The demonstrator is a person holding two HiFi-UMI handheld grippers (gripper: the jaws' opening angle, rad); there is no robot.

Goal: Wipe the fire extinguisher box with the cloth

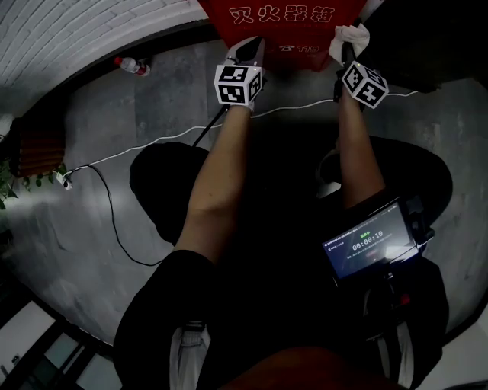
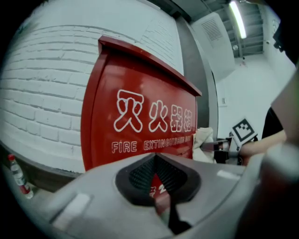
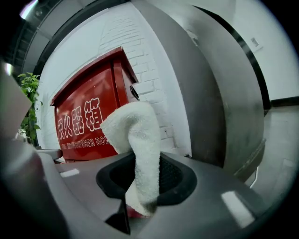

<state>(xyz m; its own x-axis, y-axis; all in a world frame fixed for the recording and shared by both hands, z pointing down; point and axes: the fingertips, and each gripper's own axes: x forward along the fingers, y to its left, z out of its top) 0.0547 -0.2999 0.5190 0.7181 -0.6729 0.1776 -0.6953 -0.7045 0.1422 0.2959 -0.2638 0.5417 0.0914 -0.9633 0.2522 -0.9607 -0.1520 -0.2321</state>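
White brick wall [image 2: 42, 93] meets a grey tiled floor [image 1: 114, 129]; a smooth grey pillar [image 3: 219, 93] stands beside the brick, a strip light [image 2: 238, 18] glows on the ceiling

I look down on a grey floor [image 1: 107, 114] of large smooth slabs that runs up to a white brick wall. A plastic bottle [image 1: 131, 66] with red on it rests on the floor near the foot of the wall. A white cable [image 1: 152, 148] trails across the slabs from a small plug block [image 1: 64, 180] at my left toward the red fire extinguisher box [image 1: 282, 23]. A black cable [image 1: 114, 221] loops away from the same block. I cannot see the box's base.
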